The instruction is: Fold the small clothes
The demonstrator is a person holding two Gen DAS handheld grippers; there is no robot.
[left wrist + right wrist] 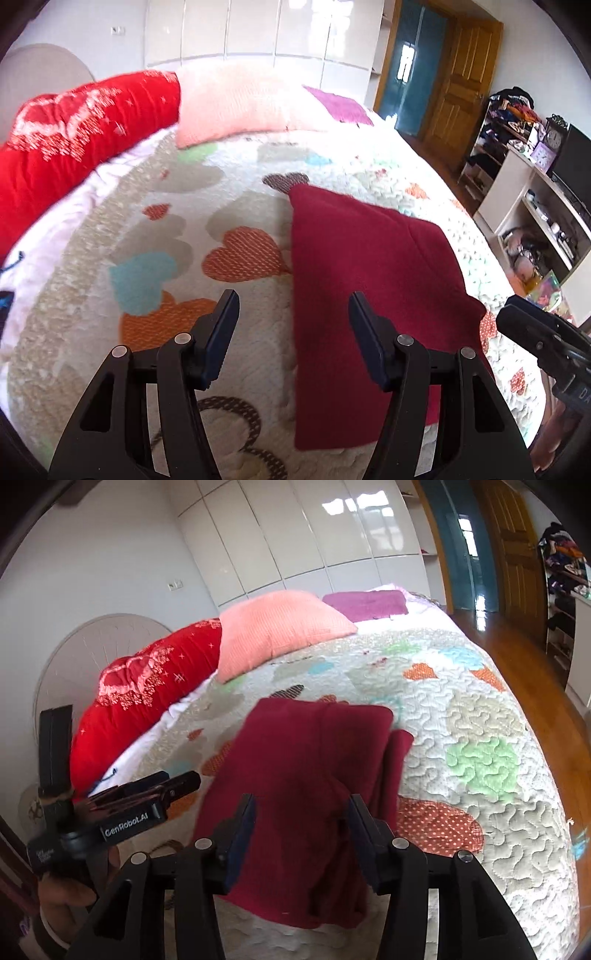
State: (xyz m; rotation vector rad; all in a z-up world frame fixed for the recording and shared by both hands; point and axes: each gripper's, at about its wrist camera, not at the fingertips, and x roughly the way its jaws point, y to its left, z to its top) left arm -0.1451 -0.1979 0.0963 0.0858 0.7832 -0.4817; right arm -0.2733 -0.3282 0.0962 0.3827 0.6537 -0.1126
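A dark red garment [369,295] lies folded on a heart-patterned quilt [177,229] at the centre right of the left wrist view, its near end running under the right finger of the left gripper [293,306], whose fingers stand apart over the bed with nothing between them. In the right wrist view the same garment [306,775] fills the centre of the frame, with a second layer or sleeve peeking out along its right edge; the fingers of the right gripper [301,808] are spread and sit in front of the cloth, and no pad visibly presses on it, though the lower hem is partly screened by the gripper's black frame. At the lower left of that view the left gripper [177,782] appears side-on, its fingertips overlapping so the gap cannot be read from there; the hand holding it [70,890] is mostly cut off by the frame edge. The right gripper's body [546,339] pokes in at the lower right of the left wrist view, blurred and cropped. A red pillow [74,140], a pink pillow [240,99] and a folded purple cloth [340,105] line the head of the bed in the upper part of the frame. Shelves [517,155] at far right hold clutter too small to identify.
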